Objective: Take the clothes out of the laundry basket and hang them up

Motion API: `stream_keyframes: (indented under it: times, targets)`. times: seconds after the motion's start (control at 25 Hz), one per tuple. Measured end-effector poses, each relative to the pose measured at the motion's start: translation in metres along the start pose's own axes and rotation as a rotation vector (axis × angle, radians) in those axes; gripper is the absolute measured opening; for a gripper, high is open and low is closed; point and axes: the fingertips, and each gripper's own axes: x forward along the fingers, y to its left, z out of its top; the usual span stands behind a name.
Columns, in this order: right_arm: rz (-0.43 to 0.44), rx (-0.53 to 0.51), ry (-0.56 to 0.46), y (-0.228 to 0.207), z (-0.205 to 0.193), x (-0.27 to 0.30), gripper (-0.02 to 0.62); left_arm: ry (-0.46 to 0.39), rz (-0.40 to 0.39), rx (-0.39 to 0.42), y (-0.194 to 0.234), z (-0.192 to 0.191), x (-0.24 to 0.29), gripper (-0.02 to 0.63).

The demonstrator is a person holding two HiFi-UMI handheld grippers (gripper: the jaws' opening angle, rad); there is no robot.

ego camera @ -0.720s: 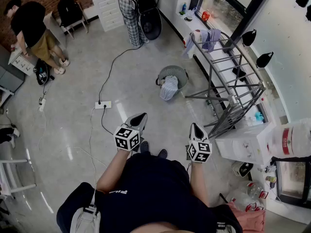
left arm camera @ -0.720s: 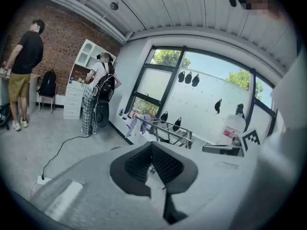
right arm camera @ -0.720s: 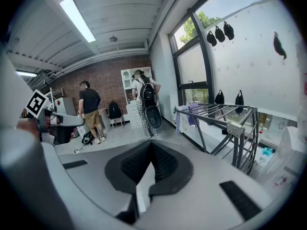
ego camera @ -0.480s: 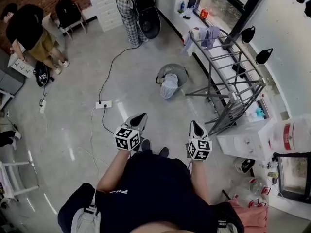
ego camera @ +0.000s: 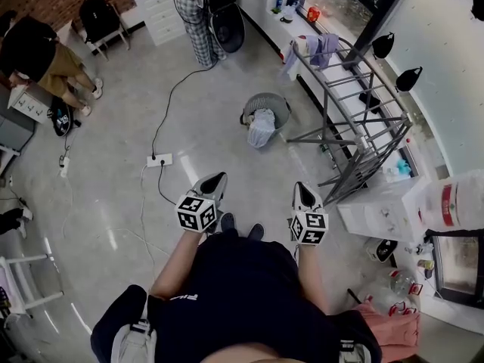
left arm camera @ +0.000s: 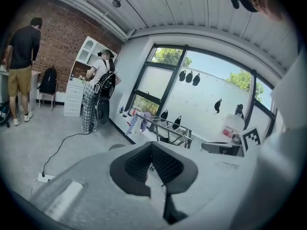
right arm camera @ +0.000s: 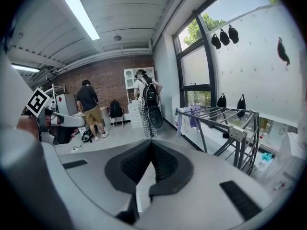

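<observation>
A round grey laundry basket (ego camera: 266,107) stands on the floor ahead, with pale clothes (ego camera: 261,129) spilling over its near side. To its right a grey metal drying rack (ego camera: 355,119) carries a lilac and a white garment (ego camera: 318,49) at its far end; the rack also shows in both gripper views (left arm camera: 168,131) (right arm camera: 223,116). My left gripper (ego camera: 217,180) is held in front of my body, shut and empty (left arm camera: 151,145). My right gripper (ego camera: 302,193) is beside it, shut and empty too (right arm camera: 151,145). Both are well short of the basket.
A white power strip (ego camera: 159,159) with a black cable (ego camera: 168,112) lies on the floor left of the basket. A person in checked trousers (ego camera: 198,21) stands at the back; another in a black shirt (ego camera: 34,48) at far left. A white cabinet (ego camera: 378,210) sits under the rack's near end.
The view has shifted slightly: basket and rack sit a little higher and further off in the frame. Both grippers stay shut in front of my body, barely moved.
</observation>
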Motion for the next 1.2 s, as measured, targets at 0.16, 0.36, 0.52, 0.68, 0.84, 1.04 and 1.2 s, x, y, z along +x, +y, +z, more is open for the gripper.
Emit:
stream_keyframes:
  times: [0.16, 0.36, 0.52, 0.68, 0.84, 1.04, 1.2]
  targets:
    - [-0.008, 0.001, -0.017, 0.006, 0.003, 0.005, 0.000, 0.013, 0.011, 0.025, 0.012, 0.001, -0.003, 0.025]
    - [0.023, -0.005, -0.005, 0.021, 0.002, 0.012, 0.000, 0.009, 0.013, 0.040, 0.023, 0.005, -0.001, 0.123]
    - [0.000, -0.010, 0.013, 0.026, 0.000, 0.014, 0.000, 0.003, -0.021, 0.053, 0.029, 0.010, 0.001, 0.284]
    - [-0.025, 0.004, 0.012, 0.029, 0.002, 0.020, 0.000, 0.000, -0.022, 0.050, 0.044, 0.017, -0.002, 0.287]
    - [-0.038, 0.026, -0.021, 0.029, 0.010, 0.028, 0.029, 0.002, -0.035, 0.048, 0.056, 0.020, 0.005, 0.287]
    - [-0.007, 0.058, -0.019, 0.039, 0.009, 0.034, 0.266, 0.008, -0.055, 0.048, 0.062, 0.020, 0.009, 0.287]
    - [-0.019, 0.063, -0.010, 0.039, 0.004, 0.037, 0.284, 0.018, -0.062, 0.048, 0.067, 0.018, 0.012, 0.287]
